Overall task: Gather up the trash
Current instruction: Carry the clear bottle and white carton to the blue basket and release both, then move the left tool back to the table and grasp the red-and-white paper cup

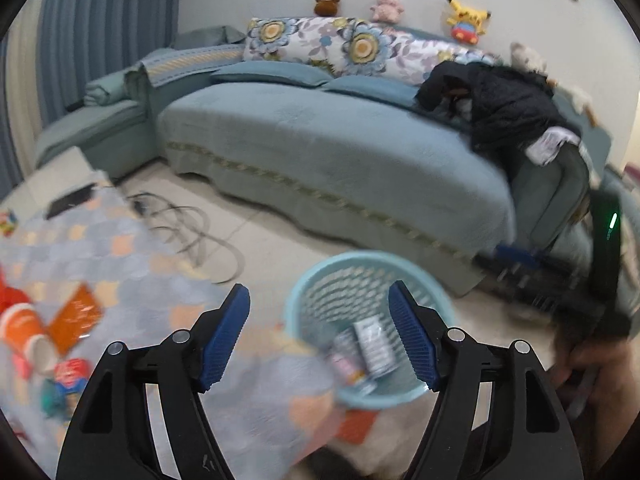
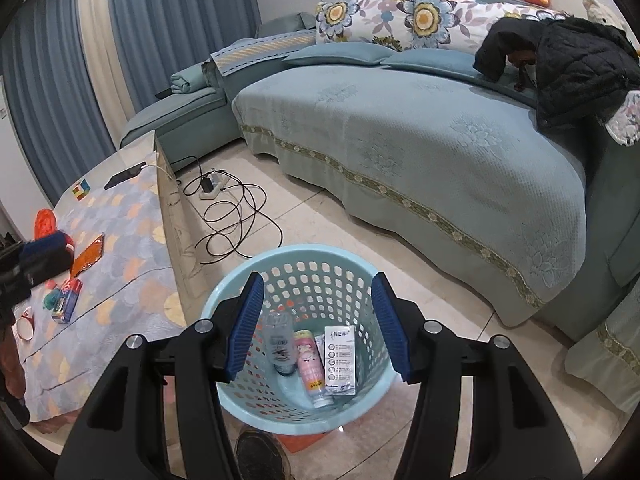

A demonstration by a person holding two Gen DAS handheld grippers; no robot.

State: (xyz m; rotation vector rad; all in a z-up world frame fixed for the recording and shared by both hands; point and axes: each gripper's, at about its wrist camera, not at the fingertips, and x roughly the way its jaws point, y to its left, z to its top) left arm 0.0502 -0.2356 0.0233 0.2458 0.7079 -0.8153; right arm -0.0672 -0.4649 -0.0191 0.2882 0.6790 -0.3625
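Both the left gripper (image 1: 318,334) and the right gripper (image 2: 316,326) are hanging wide apart and empty, ribbed blue pads showing, over the round perforated plastic basket (image 2: 224,300) on the tiled floor, which is holding a clear bottle (image 2: 281,344), a pink tube (image 2: 310,364) and a flat white packet (image 2: 340,360).

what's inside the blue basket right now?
In the blue basket: a clear plastic bottle, a pink bottle and a white printed packet, lying on the bottom. The right gripper fingers cover part of the inside, so more could be hidden.
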